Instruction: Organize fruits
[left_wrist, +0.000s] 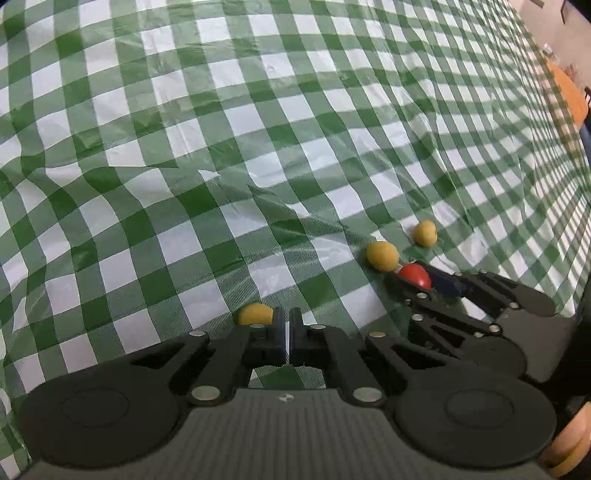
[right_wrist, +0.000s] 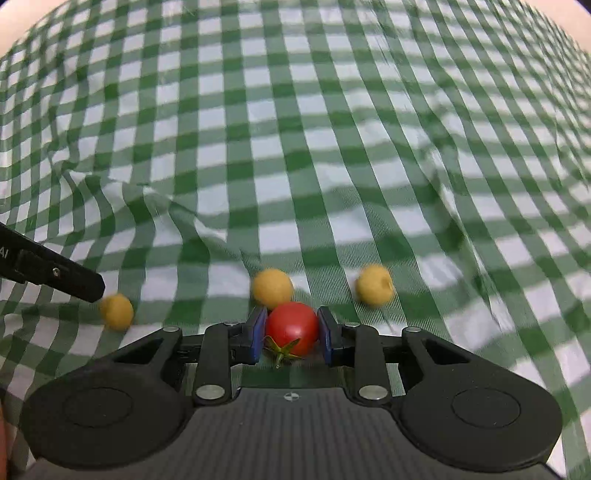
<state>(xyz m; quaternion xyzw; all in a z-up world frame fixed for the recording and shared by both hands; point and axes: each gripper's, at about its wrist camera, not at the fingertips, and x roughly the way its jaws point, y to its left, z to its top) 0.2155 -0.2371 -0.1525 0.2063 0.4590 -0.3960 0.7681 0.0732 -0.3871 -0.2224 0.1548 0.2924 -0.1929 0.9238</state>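
On green-check cloth (right_wrist: 295, 166), right gripper (right_wrist: 292, 334) has its pads clamped on the red tomato (right_wrist: 292, 326), low over the cloth. Left gripper (left_wrist: 287, 325) is fully closed on nothing; one yellow fruit (left_wrist: 254, 314) sits just beside its left finger. Two more yellow fruits (right_wrist: 272, 288) (right_wrist: 375, 284) lie loose near the tomato. No bowl or tray visible; sorting looks barely begun, all yellow ones left.
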